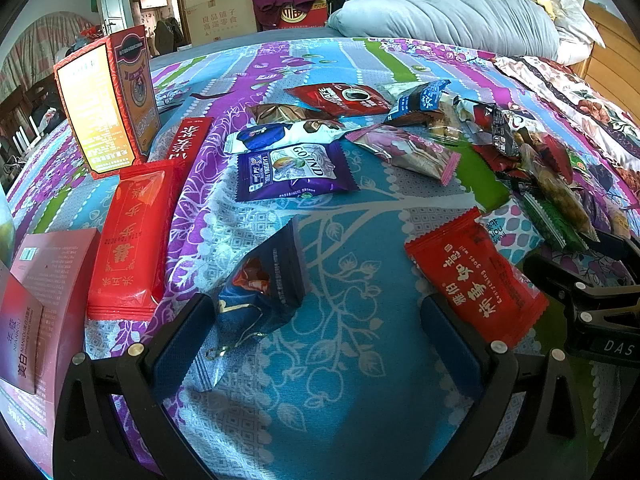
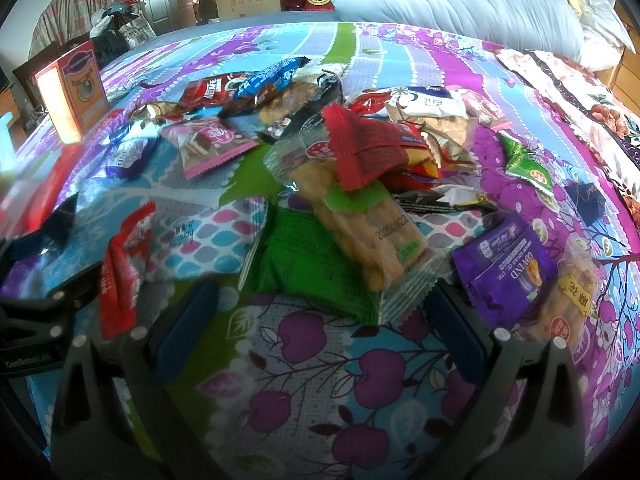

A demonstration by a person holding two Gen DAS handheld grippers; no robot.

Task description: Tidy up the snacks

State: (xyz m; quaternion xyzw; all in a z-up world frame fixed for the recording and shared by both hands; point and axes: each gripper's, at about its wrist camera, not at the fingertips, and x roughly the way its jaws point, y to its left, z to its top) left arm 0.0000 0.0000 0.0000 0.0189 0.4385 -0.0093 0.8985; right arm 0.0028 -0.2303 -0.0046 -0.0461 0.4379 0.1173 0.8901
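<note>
While fingers [image 1: 452, 332] gape — bedspread [image 1: 344, 380] bare.

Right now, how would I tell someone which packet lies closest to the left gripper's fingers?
Start at the upright red box on the bedspread and come down the row of flat red packs toward the left gripper. Just inside its left finger lies a dark navy packet. It alone is puffed up, with a gold line and an orange picture.
</note>
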